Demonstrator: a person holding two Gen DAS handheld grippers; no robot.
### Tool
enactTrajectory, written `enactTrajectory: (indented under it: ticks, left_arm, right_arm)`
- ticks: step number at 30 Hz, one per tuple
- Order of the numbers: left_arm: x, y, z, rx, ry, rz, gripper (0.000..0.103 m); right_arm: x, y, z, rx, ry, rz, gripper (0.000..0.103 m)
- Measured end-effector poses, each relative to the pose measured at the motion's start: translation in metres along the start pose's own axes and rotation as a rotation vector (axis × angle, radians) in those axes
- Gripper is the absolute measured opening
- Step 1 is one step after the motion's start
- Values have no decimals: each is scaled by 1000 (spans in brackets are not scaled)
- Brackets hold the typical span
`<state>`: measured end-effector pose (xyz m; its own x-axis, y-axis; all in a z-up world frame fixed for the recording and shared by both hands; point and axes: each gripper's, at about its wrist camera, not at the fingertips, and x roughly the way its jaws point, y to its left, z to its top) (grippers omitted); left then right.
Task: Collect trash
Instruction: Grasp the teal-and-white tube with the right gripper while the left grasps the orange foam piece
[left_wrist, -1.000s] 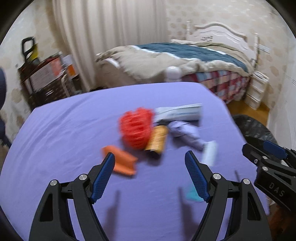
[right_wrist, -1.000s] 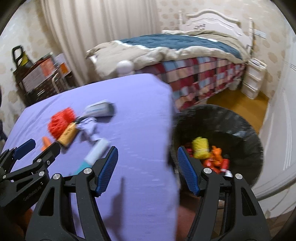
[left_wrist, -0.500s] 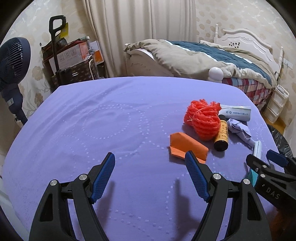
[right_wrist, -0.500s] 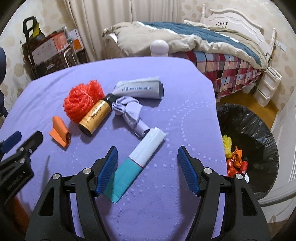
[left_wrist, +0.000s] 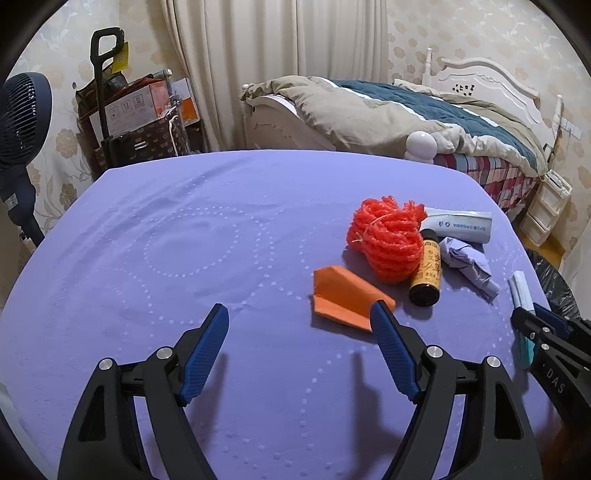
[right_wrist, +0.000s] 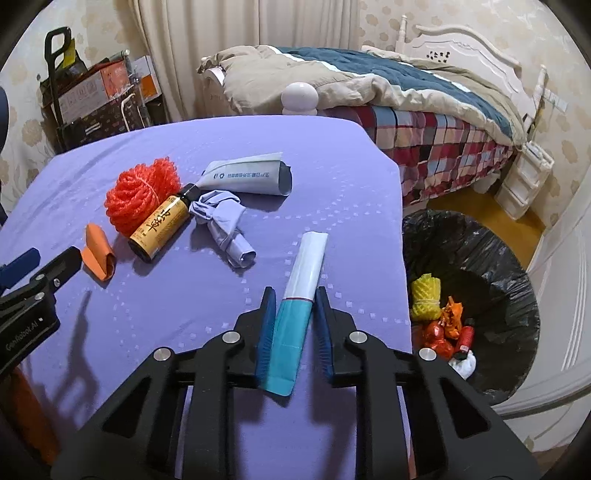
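My right gripper (right_wrist: 294, 295) is shut on the teal end of a teal and white tube (right_wrist: 301, 291) that lies on the purple table (right_wrist: 332, 166); the tube also shows in the left wrist view (left_wrist: 521, 284). My left gripper (left_wrist: 299, 317) is open and empty above the table, with folded orange paper (left_wrist: 343, 295) just beyond its right finger. Farther on lie a red mesh ball (left_wrist: 388, 236), a yellow bottle (left_wrist: 428, 273), a crumpled lilac wrapper (left_wrist: 469, 260) and a grey tube (left_wrist: 458, 225).
A black-lined trash bin (right_wrist: 480, 258) stands on the floor right of the table, holding several red, orange and yellow pieces. A bed (right_wrist: 369, 85) is behind the table. A fan (left_wrist: 18, 122) and boxes (left_wrist: 136, 110) stand at the far left.
My right gripper swung from the bin back over the table, came down over the teal and white tube and closed on it. My left gripper swung left over the table and stayed open.
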<state>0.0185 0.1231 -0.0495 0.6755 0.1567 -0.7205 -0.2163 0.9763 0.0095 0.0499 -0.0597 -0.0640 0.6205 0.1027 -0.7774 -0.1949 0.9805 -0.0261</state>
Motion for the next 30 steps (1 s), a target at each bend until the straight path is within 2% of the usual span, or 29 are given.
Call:
enactTrajectory:
  ticks: [9, 13, 16, 20, 24, 30]
  left_arm:
    - [11, -14, 15, -11, -4, 10, 79]
    - [29, -14, 19, -18, 52, 30, 79]
    - [29, -8, 17, -31, 71, 15, 79]
    - [21, -2, 8, 13, 69, 24, 79]
    - [20, 8, -1, 10, 114, 12, 79]
    - [19, 5, 4, 27, 81, 5, 79]
  right_arm:
    - [2, -7, 1, 26, -5, 34, 20]
    - [3, -8, 1, 29, -5, 44, 21]
    - [3, -10, 1, 35, -7, 53, 21]
    - [3, -10, 1, 39, -8, 61, 22]
    - [3, -10, 0, 38, -9, 62, 23]
    - [2, -9, 0, 36, -9, 60, 23]
